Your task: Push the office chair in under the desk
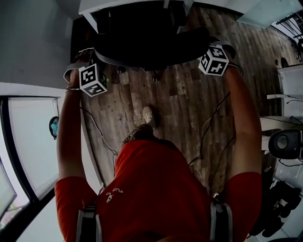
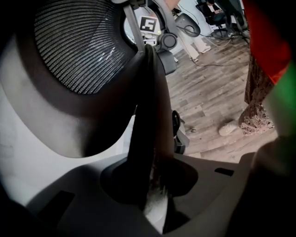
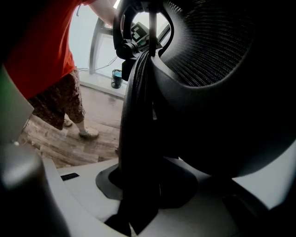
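The black office chair (image 1: 151, 42) stands at the top of the head view, its seat in the dark under the white desk (image 1: 124, 4). My left gripper (image 1: 98, 66) is on the left end of the mesh backrest (image 2: 78, 51), and its jaws are shut on the backrest's dark rim (image 2: 144, 115). My right gripper (image 1: 208, 51) holds the right end the same way, shut on the rim (image 3: 138, 115). In both gripper views, at the left gripper (image 2: 148, 185) and the right gripper (image 3: 138, 194), the rim fills the gap between the jaws and hides the pads.
Wood floor (image 1: 189, 108) lies between me and the chair, with cables (image 1: 208, 127) trailing on it. A glass wall (image 1: 28, 142) is at my left. A speaker (image 1: 284, 144) and white furniture (image 1: 291, 80) stand at the right. My foot (image 1: 149, 116) is behind the chair.
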